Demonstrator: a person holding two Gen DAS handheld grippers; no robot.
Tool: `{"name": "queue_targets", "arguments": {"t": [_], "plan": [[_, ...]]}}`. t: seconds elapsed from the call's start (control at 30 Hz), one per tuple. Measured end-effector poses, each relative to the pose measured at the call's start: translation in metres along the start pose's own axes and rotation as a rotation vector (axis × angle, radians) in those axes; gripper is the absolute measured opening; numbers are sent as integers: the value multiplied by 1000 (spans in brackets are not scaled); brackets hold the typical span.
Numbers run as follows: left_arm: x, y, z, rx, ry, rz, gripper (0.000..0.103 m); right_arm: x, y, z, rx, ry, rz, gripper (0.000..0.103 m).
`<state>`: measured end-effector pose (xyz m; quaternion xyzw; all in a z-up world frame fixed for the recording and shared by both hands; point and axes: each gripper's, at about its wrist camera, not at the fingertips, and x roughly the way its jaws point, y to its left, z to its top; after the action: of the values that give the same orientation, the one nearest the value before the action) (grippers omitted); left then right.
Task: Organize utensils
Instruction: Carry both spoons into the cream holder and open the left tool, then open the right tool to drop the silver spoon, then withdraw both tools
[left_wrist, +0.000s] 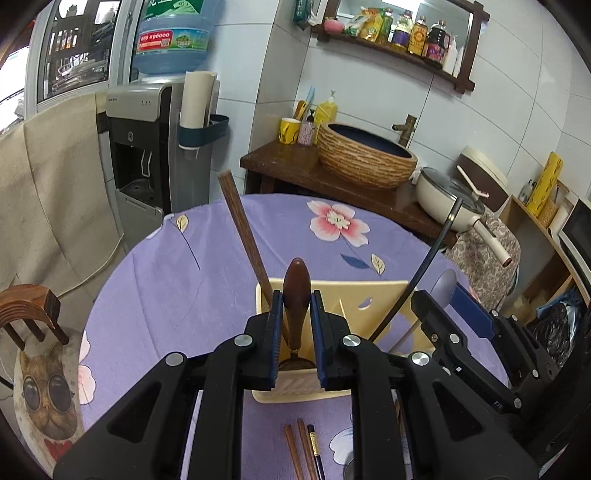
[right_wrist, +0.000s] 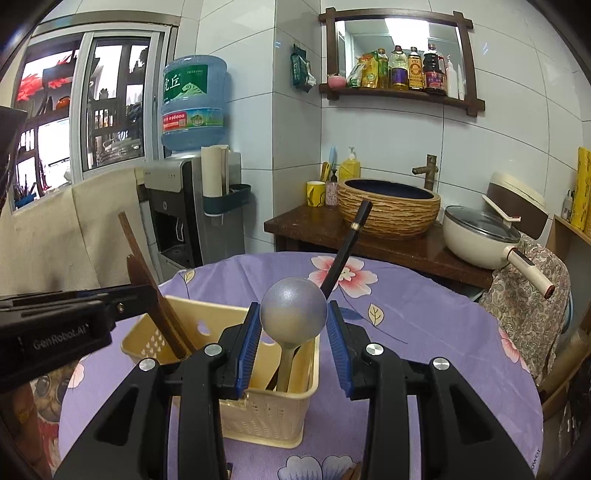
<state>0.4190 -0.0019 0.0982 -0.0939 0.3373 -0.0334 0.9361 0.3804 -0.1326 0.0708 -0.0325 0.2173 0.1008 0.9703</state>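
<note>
The tablecloth (right_wrist: 424, 317) is lilac with pink-and-white flowers and tan leaves. The utensil basket (right_wrist: 266, 410) is pale yellow — perforated in small dots. One spoon (left_wrist: 295, 295) is dark reddish brown, the ladle (right_wrist: 293, 314) dull silver-grey — gripper pads (right_wrist: 247, 343) are blue.

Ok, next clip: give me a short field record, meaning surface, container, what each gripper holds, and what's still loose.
surface: round table, purple floral cloth
container: yellow utensil basket
left gripper: shut on brown wooden-handled utensil, head down in basket
right gripper: shut on grey spoon, bowl up, handle in basket
already in basket: brown chopstick, black chopstick
loose: chopsticks on cloth
</note>
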Motion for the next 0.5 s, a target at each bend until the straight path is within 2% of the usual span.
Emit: {"name": "queue_targets", "arguments": {"t": [0.23, 0.4, 0.47, 0.5], "plan": [[14, 4, -13, 0, 35, 3, 15, 3, -3, -9, -3, 1, -18, 35], [6, 3, -14, 11, -4, 5, 16, 0, -5, -9, -3, -8, -1, 37], [-3, 3, -14, 19, -23, 6, 18, -6, -9, -8, 10, -29, -5, 41], [-11, 3, -15, 27, -40, 5, 23, -10, -12, -7, 14, -38, -6, 43]]}}
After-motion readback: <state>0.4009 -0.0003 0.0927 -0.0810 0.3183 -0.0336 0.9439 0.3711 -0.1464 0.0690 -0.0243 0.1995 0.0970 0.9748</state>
